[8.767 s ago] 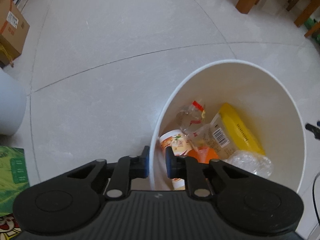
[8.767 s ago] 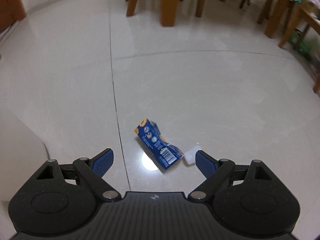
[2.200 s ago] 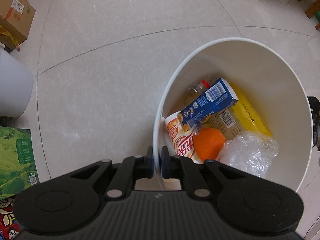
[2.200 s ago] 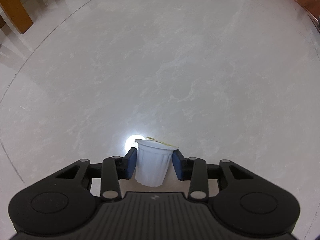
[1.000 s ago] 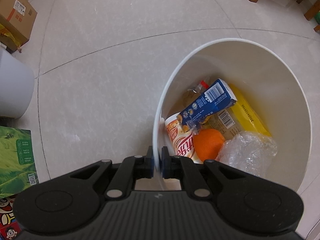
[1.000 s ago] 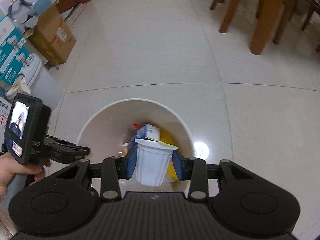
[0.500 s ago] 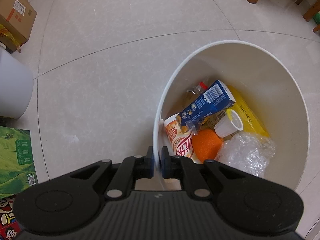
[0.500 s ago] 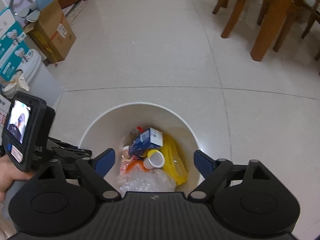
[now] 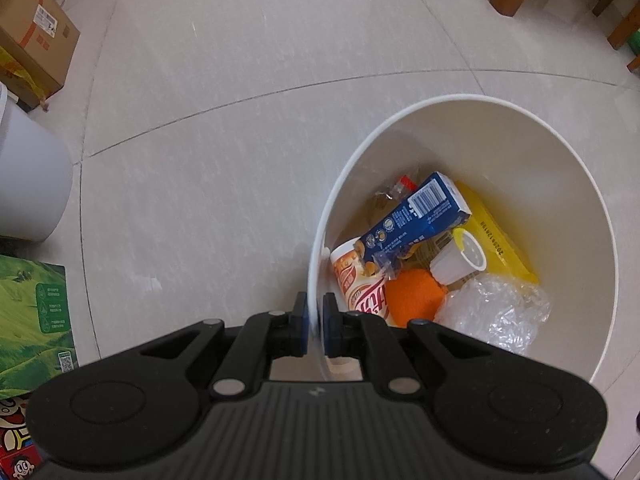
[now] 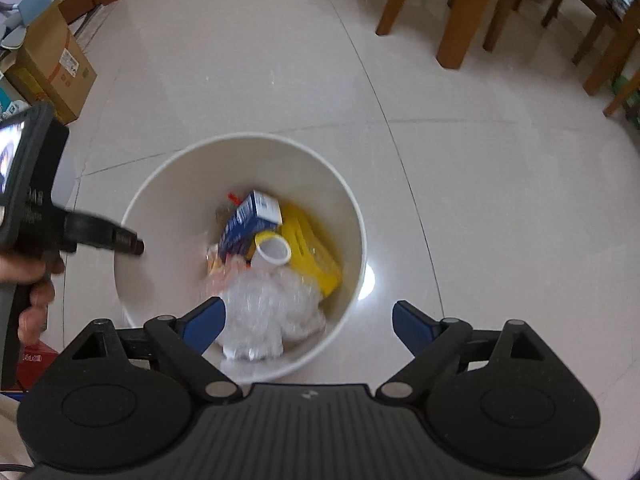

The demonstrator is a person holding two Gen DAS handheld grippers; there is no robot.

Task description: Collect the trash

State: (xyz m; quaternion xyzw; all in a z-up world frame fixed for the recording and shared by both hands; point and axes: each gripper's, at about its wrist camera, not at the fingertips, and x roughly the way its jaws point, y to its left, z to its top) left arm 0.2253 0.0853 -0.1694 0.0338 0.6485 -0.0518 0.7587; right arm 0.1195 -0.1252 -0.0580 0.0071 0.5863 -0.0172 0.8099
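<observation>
left gripper [image 9: 315, 330] pinches the bin [image 9: 472, 98] rim's near edge. right gripper [image 10: 309, 322] hangs wide open and empty above the bin's near rim. cup [image 10: 274, 256] lies on its side among the bin's trash.

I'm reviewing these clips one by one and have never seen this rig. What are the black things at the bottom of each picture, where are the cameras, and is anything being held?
Each black shape is a handheld two-finger gripper with a camera looking along its fingers. The left gripper is clamped on the rim of the white bin. The right gripper hangs open and empty above it. In the bin lie a blue carton, a small white cup, a yellow packet and crumpled clear plastic. The person's hand shows in the right view.
</observation>
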